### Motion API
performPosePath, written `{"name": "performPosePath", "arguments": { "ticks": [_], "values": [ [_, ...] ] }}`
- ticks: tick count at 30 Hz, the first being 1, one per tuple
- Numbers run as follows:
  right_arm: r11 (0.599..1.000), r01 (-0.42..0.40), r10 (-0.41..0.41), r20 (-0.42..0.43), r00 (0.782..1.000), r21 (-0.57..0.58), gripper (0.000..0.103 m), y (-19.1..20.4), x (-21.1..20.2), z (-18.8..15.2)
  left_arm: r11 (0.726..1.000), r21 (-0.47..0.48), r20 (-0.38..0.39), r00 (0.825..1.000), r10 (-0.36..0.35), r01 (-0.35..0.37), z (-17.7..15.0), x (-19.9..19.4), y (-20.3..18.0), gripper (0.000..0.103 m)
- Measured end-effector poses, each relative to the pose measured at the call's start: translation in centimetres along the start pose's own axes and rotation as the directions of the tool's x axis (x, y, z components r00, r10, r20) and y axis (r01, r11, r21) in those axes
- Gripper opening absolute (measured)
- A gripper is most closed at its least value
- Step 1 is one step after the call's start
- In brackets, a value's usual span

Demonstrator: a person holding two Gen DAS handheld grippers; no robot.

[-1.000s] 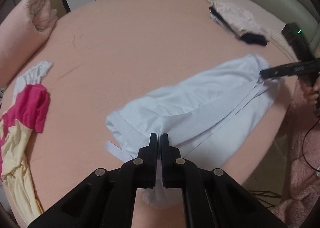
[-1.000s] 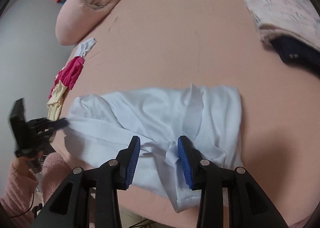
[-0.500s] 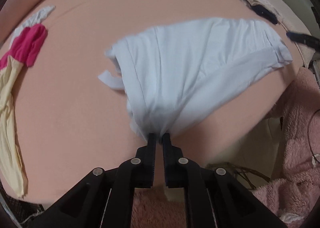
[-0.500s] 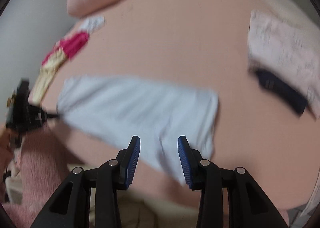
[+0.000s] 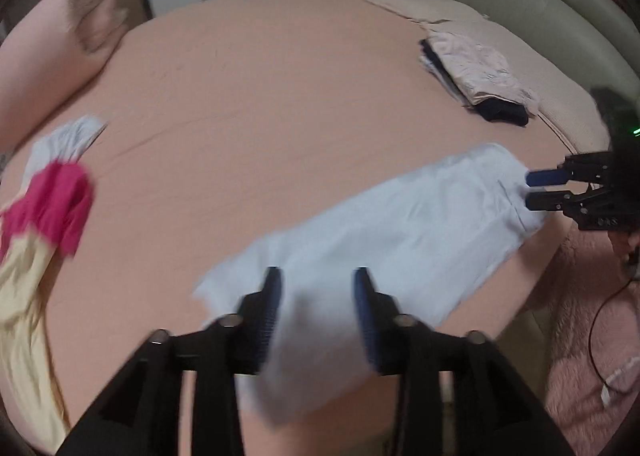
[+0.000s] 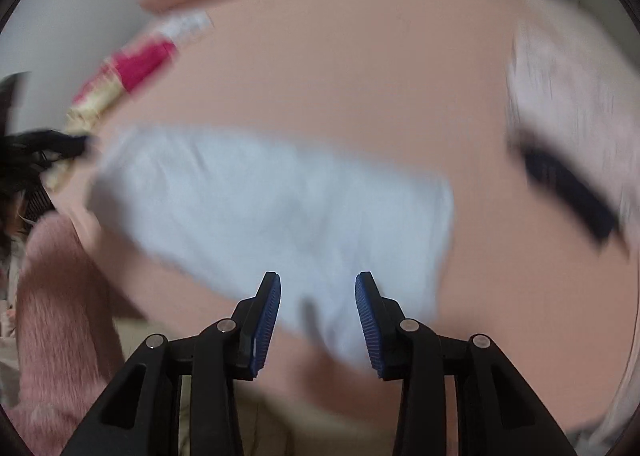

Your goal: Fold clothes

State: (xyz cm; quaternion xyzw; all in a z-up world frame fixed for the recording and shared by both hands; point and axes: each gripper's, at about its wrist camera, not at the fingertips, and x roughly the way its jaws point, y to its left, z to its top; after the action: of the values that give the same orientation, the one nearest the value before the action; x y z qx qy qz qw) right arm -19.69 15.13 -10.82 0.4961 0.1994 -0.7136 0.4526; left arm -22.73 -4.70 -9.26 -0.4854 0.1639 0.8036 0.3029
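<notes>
Garment: a pale blue garment is laid across the lower middle of the left wrist view, on the peach bed sheet; its near end hangs over the bed's edge at the bottom of the frame.
Left gripper: the left gripper has just been opening; its jaws stand apart, with cloth seen between them but not pressed by the pads, so the near end is judged released.
Right gripper: at the right edge of the left wrist view, the right gripper is seen with jaws parted at the garment's far end; whether fabric is pinched cannot be told. In its own blurred view the fingers are apart above the cloth.
Step in hand: the garment is judged to be spread flat before a fold.
Doing it well: the overhanging end should be drawn back onto the sheet, and wrinkles smoothed before corners are gripped again.
Surroundings: a pink and yellow garment lies at the left; a folded pile sits at the upper right, well apart.
</notes>
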Motion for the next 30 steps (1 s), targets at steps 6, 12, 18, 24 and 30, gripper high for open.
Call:
{"name": "performPosePath", "arguments": {
  "ticks": [6, 12, 18, 24, 30],
  "values": [
    [0.989, 0.137, -0.139, -0.032, 0.99, -0.054, 0.039, 3.0, 5.9, 1.1, 0.968, 0.248, -0.173, 0.981, 0.089, -0.044, -0.7, 7.3, -4.2, 0.051],
    [0.994, -0.055, 0.04, -0.15, 0.988, -0.093, 0.035, -1.2, 3.0, -3.4, 0.996, 0.088, -0.19, 0.982, -0.013, 0.03, -5.2, 2.8, 3.3, 0.057],
    [0.998, -0.051, 0.049, 0.062, 0.997, 0.038, 0.039, -1.4, 0.1, 2.1, 0.998, -0.069, 0.026, 1.0, -0.005, 0.007, -1.6, 1.4, 2.8, 0.057],
    [0.998, -0.017, 0.023, -0.119, 0.993, 0.053, 0.029, -1.4, 6.5, 1.4, 0.997, 0.063, -0.172, 0.983, 0.059, -0.049, -5.1, 6.2, 2.2, 0.061],
    [0.994, -0.093, 0.099, -0.095, 0.991, 0.066, 0.012, -6.4, -0.1, -1.5, 0.983, 0.013, -0.101, 0.977, 0.186, -0.185, -6.9, 0.9, 4.9, 0.062]
  ]
}}
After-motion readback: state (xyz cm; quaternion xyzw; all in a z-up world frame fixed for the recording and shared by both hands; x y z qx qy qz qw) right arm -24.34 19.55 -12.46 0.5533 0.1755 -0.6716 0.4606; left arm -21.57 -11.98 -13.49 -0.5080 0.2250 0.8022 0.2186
